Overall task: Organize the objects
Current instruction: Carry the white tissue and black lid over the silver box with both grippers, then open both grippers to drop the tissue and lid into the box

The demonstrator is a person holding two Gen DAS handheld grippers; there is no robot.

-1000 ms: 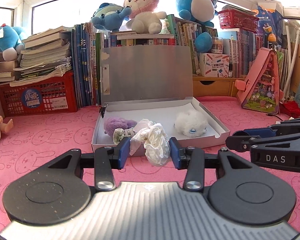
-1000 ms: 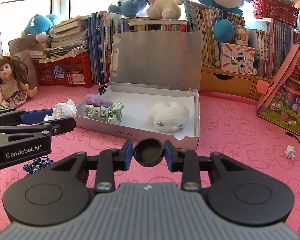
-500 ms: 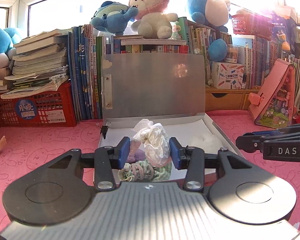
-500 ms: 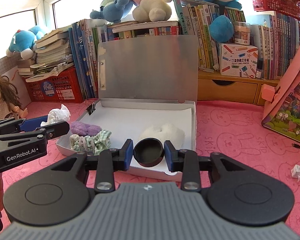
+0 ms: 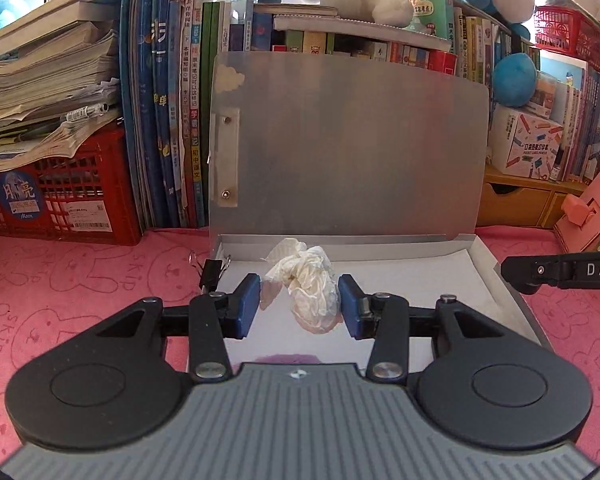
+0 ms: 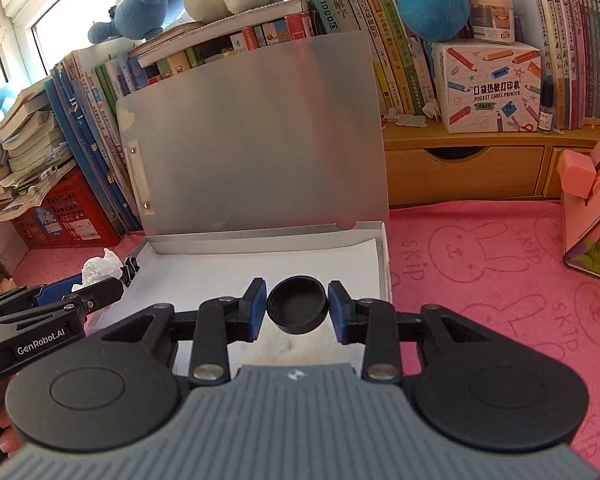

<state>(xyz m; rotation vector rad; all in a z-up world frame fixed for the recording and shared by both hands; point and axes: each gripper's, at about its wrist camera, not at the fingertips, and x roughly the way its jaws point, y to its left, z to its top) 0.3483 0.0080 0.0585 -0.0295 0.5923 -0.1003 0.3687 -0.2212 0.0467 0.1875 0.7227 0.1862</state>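
Note:
An open grey file box [image 5: 512,304] with its lid [image 5: 348,140] upright stands on the pink mat; it also shows in the right wrist view [image 6: 382,256]. My left gripper [image 5: 300,306] is shut on a crumpled white tissue [image 5: 310,284] and holds it over the box's left part. My right gripper [image 6: 298,310] is shut on a round black cap [image 6: 297,309] and holds it over the box's right part. The left gripper with the tissue [image 6: 100,268] shows at the left of the right wrist view. A purple scrunchie [image 5: 288,358] peeks out below my left fingers.
A black binder clip [image 5: 212,270] sits on the box's left rim. A red crate [image 5: 60,200] under stacked books stands at the left. Books, plush toys, a wooden drawer unit [image 6: 464,172] and a pink case [image 6: 592,216] line the back and right.
Both grippers have moved forward and now hang over the inside of the box. The fluffy white toy and the scrunchies have dropped out of sight under the grippers.

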